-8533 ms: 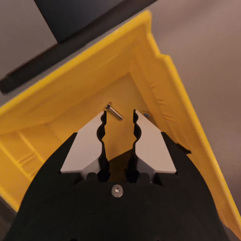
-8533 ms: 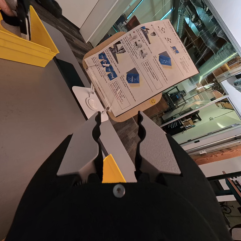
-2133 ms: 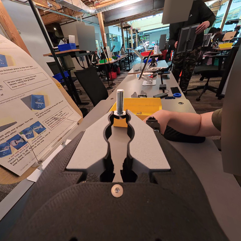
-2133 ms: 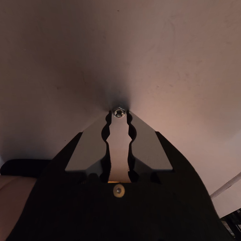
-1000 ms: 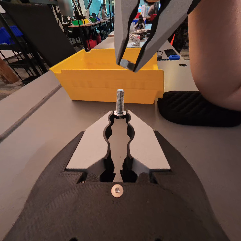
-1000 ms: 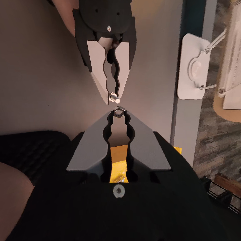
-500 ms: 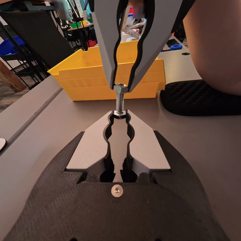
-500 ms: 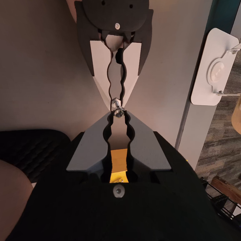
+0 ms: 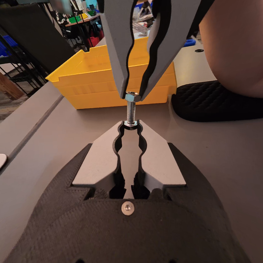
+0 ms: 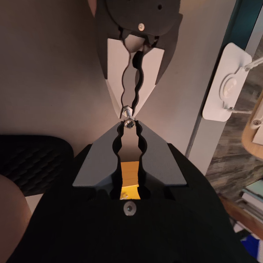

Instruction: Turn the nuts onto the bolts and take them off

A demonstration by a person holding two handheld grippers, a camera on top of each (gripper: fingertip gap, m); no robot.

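Since half a second earlier the right tongs [image 9: 132, 98] had come down a little further, so the nut [image 9: 132, 97] now sat on the very tip of the bolt [image 9: 130, 113], where before it had only just met it.

Seen from the left wrist view, the left tongs [image 9: 130, 125] were clamped on the bolt's hex head at centre frame, the threaded shank standing straight up out of them. The right tongs reached down from the top of the frame, their tips pinched shut on the nut, which lay flat across the shank's upper end. Whether any thread had caught, I could not tell.

Behind them, in the upper middle of the frame, a yellow bin [image 9: 99, 85] stood on the grey surface [image 9: 206, 149]. At the right edge a bare forearm [image 9: 234, 49] rested on a black padded mat [image 9: 213, 102].

From the right wrist view the same meeting showed at centre: the nut [image 10: 129, 124] gripped in the right tongs [image 10: 129, 124], its bore facing the camera, and just above it the bolt [image 10: 127, 112] held by the left tongs [image 10: 127, 110] coming from the top of the frame. A white stand base [image 10: 226, 88] lay at the right edge, and a sliver of yellow bin [image 10: 129, 179] showed between the lower fingers.
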